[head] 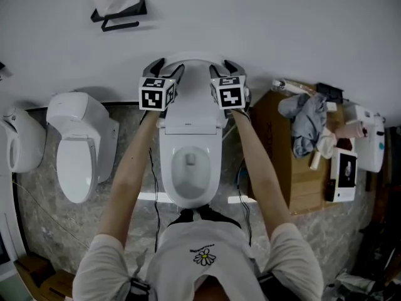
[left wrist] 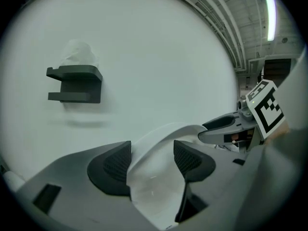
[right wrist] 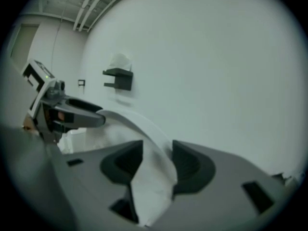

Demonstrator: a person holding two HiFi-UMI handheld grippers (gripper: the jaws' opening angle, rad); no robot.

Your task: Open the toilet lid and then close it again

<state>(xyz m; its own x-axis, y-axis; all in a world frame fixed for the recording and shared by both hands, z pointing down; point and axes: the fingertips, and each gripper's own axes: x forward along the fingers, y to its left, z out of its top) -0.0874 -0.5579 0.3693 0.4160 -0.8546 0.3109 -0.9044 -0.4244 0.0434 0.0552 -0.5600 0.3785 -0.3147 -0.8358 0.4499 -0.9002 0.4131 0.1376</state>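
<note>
Only the head view shows the open bowl point(head: 190, 168), a second toilet point(head: 76, 152) to the left with its lid down, and a cardboard box point(head: 294, 174) with clutter to the right. Only the left gripper view shows a ceiling lamp point(left wrist: 270, 11). All three views show the one black paper holder point(head: 118, 12) on the wall.

There are two grippers, each with one marker cube point(head: 156, 93).

The toilet lid point(head: 193, 64) stands raised at the far wall. The left gripper point(head: 166, 68) and the right gripper point(head: 222, 68) are at its top edge, one on each side.

In the left gripper view the fingers point(left wrist: 115, 167) stand apart and the lid's rim passes between them. In the right gripper view the fingers point(right wrist: 185, 160) are also apart around the rim, which runs close to the right-hand pad.
</note>
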